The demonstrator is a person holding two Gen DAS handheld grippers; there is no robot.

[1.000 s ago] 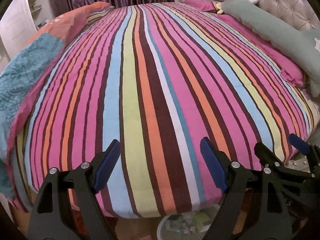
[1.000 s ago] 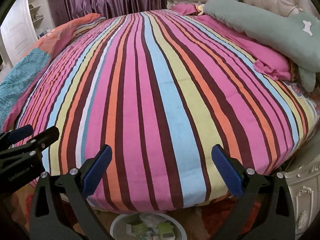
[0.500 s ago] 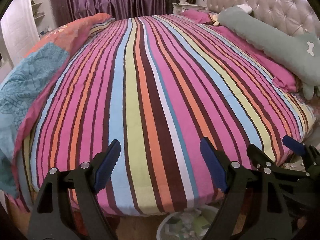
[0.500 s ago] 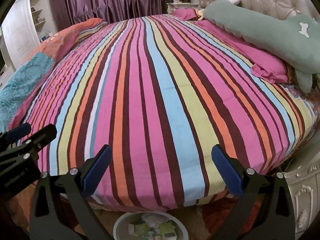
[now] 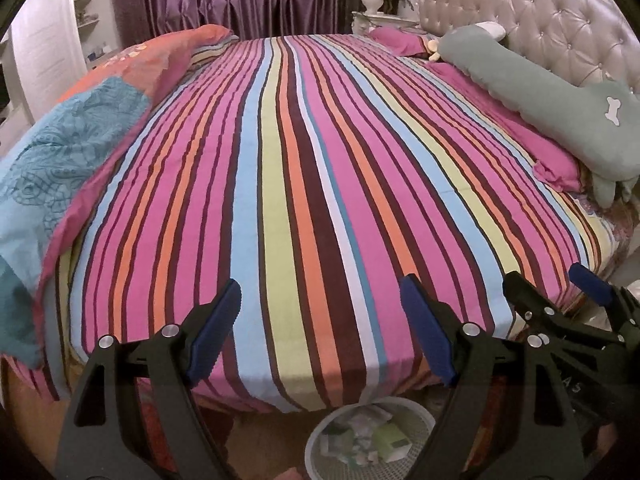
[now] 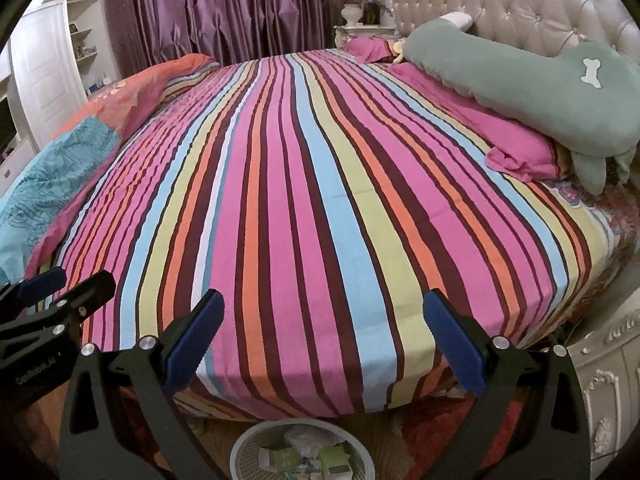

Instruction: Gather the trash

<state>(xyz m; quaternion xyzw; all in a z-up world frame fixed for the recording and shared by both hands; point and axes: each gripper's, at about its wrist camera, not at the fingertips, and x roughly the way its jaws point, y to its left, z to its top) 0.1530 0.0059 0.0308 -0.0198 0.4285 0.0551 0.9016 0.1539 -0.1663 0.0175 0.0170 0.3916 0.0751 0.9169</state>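
A white mesh waste basket [image 5: 420, 412] stands on the floor below the near edge of the bed, holding green boxes and crumpled paper; it also shows in the right wrist view [image 6: 248, 444]. My left gripper [image 5: 320, 308] is open and empty, held above the bed edge and the basket. My right gripper [image 6: 320, 316] is open and empty beside it, and shows at the right of the left wrist view [image 5: 560, 284]. The left gripper shows at the left of the right wrist view [image 6: 68, 284]. No loose trash shows on the striped bedspread [image 5: 304, 168].
A green plush pillow [image 6: 520, 84] and pink pillows [image 6: 520, 152] lie along the tufted headboard [image 6: 520, 12] at right. A blue and orange quilt [image 5: 68, 140] is bunched at left. A white carved cabinet [image 6: 608, 380] stands at lower right. Purple curtains hang behind.
Both grippers have pulled back and risen from the bed; more floor and more of the basket now show below the bed edge. Both stay open.
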